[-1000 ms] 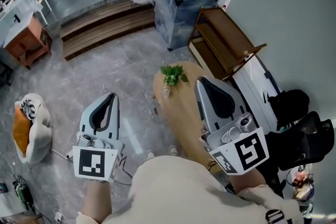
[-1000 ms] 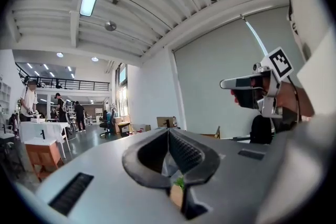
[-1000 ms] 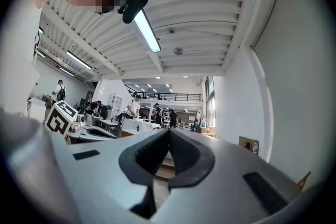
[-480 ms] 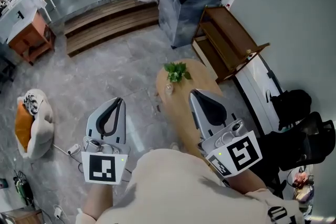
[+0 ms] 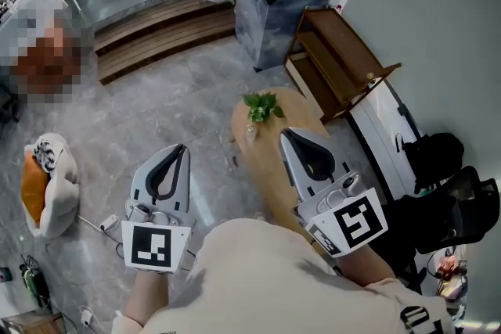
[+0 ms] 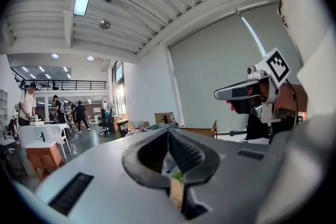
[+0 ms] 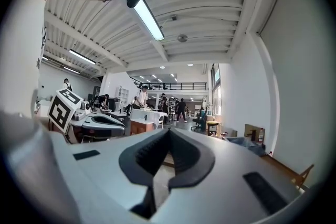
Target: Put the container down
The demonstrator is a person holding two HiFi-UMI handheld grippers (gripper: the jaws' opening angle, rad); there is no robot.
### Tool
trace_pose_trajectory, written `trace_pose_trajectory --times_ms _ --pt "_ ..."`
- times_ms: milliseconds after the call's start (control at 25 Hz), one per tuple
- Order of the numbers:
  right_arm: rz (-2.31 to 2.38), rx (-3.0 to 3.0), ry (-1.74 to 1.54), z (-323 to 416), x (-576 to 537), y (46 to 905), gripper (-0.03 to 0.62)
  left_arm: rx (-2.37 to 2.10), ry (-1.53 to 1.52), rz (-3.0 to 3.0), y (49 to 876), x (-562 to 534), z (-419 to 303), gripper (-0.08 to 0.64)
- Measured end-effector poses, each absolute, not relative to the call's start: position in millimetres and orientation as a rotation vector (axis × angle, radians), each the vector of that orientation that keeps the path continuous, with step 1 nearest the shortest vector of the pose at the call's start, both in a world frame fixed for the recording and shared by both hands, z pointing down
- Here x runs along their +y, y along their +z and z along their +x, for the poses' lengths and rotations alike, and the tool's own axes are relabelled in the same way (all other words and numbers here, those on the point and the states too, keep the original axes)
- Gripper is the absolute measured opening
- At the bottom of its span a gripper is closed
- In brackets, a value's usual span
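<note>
Head view shows the grey left gripper (image 5: 181, 150) and the grey right gripper (image 5: 286, 135) with fingers closed, empty, and the small clear glass container (image 5: 250, 133) standing on the oval wooden table (image 5: 270, 172) between their fingertips, untouched.

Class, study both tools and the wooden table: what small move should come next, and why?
Probably open the right tool: both it and the left tool are shut on nothing, so no container is held; the wooden table appears to lie below it.
</note>
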State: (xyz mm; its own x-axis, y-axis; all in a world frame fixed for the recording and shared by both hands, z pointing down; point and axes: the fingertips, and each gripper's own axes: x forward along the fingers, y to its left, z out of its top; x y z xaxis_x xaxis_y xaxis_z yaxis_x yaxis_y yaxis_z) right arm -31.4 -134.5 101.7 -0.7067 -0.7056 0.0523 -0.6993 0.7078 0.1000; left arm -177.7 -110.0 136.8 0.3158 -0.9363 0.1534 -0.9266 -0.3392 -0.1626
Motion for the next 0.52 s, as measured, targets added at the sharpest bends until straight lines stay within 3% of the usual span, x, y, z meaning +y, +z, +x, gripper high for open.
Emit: trace_pose_trajectory --times_ms 520 --pt "1.122 -2.835 -0.125 -41.9 -140.0 102.5 -0.005 1.794 -0.339 -2.479 133.1 -112.9 -183.4 0.009"
